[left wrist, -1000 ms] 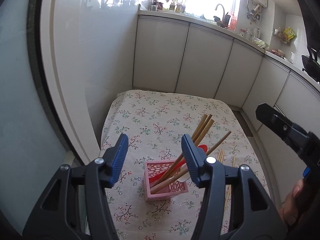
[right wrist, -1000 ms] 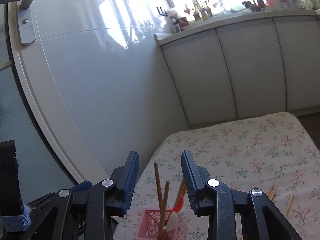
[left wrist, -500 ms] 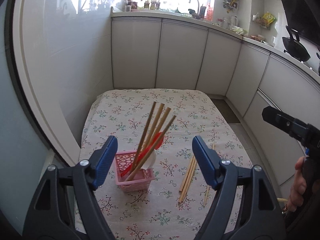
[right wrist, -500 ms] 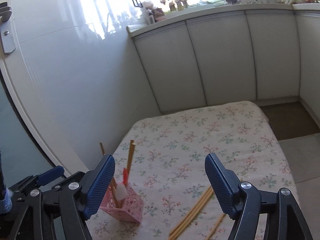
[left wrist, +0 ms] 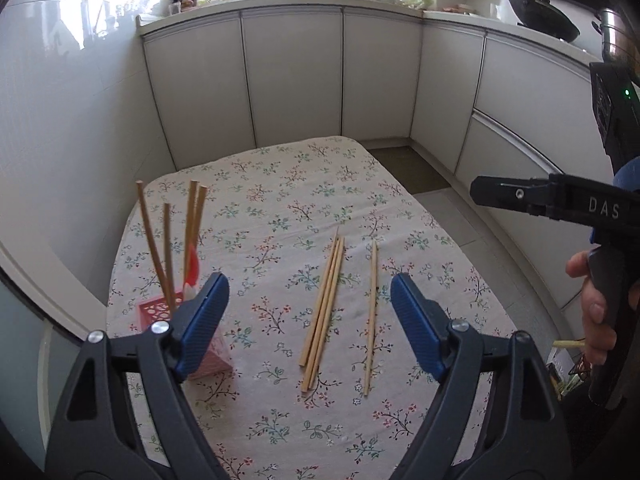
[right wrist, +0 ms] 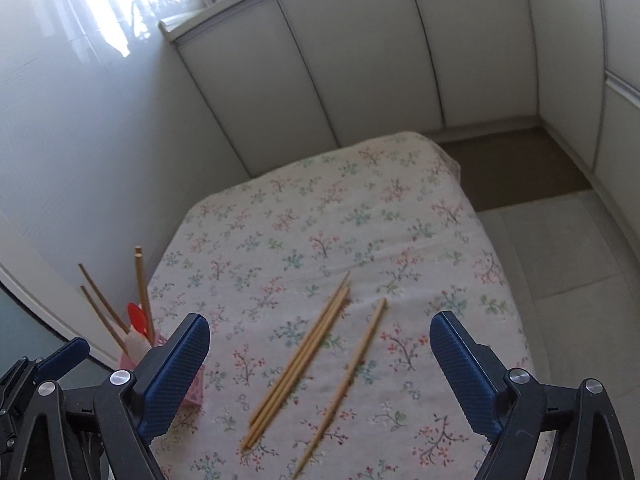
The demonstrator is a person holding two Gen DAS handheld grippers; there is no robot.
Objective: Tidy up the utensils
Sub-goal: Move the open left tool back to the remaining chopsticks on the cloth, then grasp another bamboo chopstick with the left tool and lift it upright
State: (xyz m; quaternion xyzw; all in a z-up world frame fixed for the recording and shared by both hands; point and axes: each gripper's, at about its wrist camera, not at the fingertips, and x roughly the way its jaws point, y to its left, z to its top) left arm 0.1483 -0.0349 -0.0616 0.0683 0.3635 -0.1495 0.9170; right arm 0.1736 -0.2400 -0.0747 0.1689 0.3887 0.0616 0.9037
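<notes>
Above floral tablecloth (left wrist: pixel 280 208), tilted wide-open claws (left wrist: pixel 310 320)

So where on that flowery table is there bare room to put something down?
The far half of the tablecloth, toward the cabinets, is bare. So is the strip between the pink holder and the bundle of chopsticks. The single chopstick crowds the bundle's right side.

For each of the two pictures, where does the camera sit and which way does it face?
Left wrist: on the left claw, facing down at loose chopsticks on the floral cloth; the right hand shows at the edge.
Right wrist: on the right claw, facing down at the same chopsticks.
Shared: pink holder, single chopstick; both claws open, empty.
</notes>
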